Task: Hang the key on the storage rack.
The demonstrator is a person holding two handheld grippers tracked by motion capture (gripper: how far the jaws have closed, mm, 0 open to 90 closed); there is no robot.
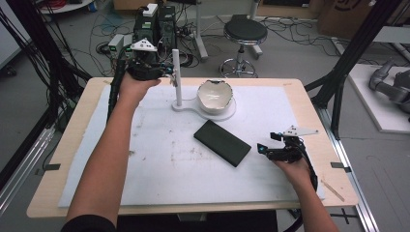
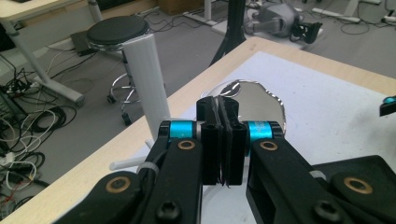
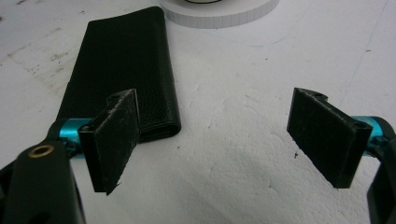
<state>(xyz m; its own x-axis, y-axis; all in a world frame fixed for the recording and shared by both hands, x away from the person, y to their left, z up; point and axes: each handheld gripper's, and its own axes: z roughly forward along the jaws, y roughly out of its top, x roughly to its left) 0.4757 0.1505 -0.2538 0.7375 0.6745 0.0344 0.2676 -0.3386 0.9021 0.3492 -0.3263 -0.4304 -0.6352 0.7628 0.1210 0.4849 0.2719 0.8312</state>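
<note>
Wooden table (image 1: 63, 159), white mat (image 1: 159, 164), black wallet (image 1: 222, 142)

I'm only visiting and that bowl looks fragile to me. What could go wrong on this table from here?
The left gripper hangs shut right beside the tall white post; a nudge might tip its stand, which also carries the jagged-rimmed white bowl. The right gripper sits open next to the black wallet; lying flat on the mat, the wallet may slide away instead of being gripped.

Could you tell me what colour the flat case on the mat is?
Black, with a leather-like grain; the case shows best in the right gripper view.
</note>
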